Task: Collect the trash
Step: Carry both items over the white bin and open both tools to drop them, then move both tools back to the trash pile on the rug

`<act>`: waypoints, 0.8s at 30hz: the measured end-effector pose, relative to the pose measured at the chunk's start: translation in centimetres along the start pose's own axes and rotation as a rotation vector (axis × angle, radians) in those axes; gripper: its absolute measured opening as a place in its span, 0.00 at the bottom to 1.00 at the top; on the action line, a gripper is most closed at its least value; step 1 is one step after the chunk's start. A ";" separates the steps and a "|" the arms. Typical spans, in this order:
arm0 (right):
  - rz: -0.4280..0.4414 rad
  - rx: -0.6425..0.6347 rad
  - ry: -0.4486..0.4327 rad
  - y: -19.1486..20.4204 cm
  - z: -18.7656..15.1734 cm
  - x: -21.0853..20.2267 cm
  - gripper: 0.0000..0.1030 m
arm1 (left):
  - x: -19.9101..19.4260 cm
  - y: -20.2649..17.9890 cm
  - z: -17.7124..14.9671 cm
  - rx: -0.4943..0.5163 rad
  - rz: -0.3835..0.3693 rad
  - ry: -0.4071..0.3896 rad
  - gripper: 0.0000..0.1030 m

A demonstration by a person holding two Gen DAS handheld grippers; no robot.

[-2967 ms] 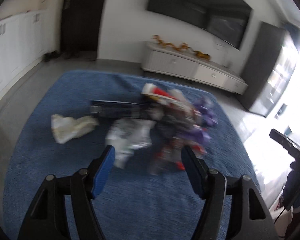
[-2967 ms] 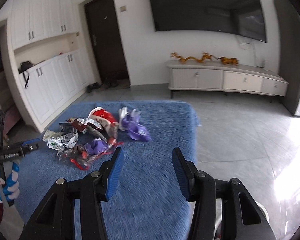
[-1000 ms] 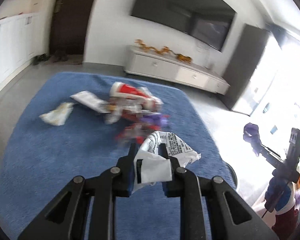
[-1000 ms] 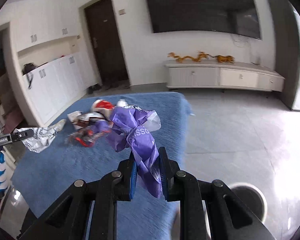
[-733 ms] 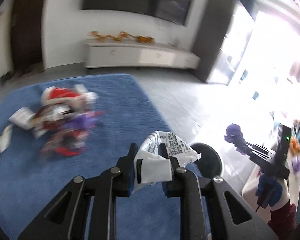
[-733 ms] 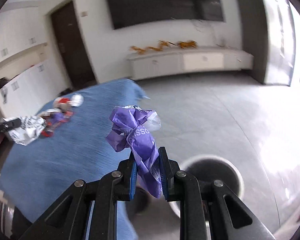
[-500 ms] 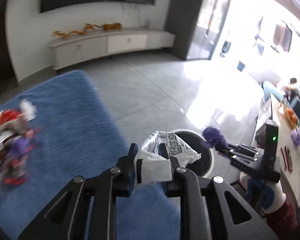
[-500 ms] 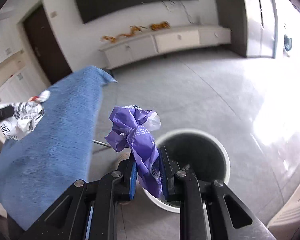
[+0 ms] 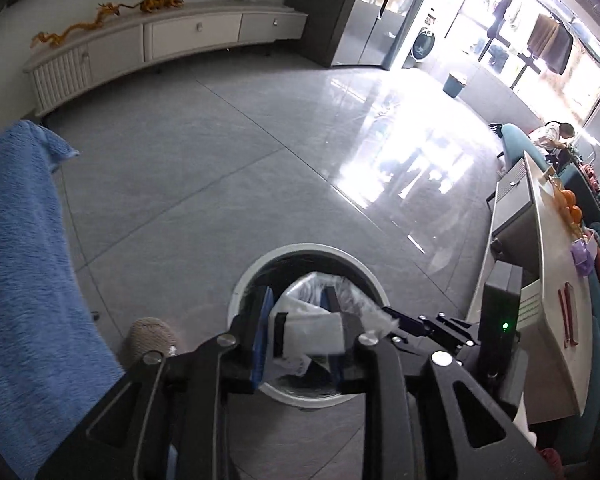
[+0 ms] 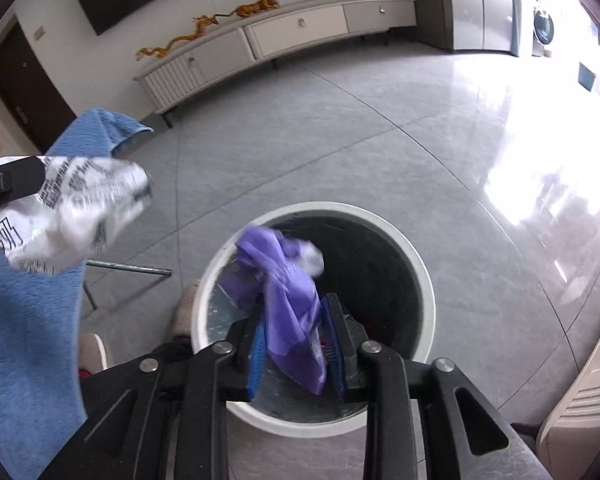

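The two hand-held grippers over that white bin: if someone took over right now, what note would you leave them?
Left hand-held gripper: shut on the white printed wrapper, over the white bin.
Right hand-held gripper: shut on the purple wrapper, over the bin's opening.
Done: both pieces picked up and carried to the bin.
Left: open both grippers to drop them. The blue-covered table is only partly in view, so check it for more trash.
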State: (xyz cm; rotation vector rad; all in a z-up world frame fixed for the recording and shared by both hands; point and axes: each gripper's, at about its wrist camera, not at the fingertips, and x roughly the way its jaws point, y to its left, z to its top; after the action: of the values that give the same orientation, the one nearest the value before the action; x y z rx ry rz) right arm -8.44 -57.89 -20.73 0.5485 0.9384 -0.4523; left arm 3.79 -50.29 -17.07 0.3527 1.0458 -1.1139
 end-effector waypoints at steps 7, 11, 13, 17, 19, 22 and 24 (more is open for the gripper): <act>-0.028 0.025 0.010 -0.8 -0.7 -0.3 0.35 | 0.6 0.1 0.3 -0.028 -0.037 -0.004 0.48; -0.036 0.045 -0.005 -1.4 -1.0 -1.5 0.35 | -1.3 0.2 -0.5 0.001 -0.003 -0.039 0.48; -0.039 0.050 -0.015 -1.6 -1.0 -2.1 0.35 | -2.6 0.3 -0.8 0.002 0.016 -0.061 0.48; -0.035 0.034 -0.053 -0.5 -0.7 -4.1 0.36 | -5.9 1.2 -1.8 0.006 0.082 -0.125 0.48; -0.024 0.008 -0.080 0.8 -0.3 -5.2 0.36 | -7.8 2.2 -2.4 0.002 0.112 -0.153 0.48; -0.004 -0.038 -0.122 3.1 0.2 -7.2 0.36 | -11.3 3.8 -3.8 -0.015 0.170 -0.208 0.51; 0.012 -0.074 -0.157 5.1 0.5 -8.7 0.37 | -13.8 5.0 -4.9 -0.037 0.204 -0.251 0.55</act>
State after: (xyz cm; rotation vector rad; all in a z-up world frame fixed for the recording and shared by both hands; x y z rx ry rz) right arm -9.66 -53.09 -11.89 0.4446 0.7979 -0.4412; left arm 4.88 -36.95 -9.38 0.2750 0.7890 -0.9272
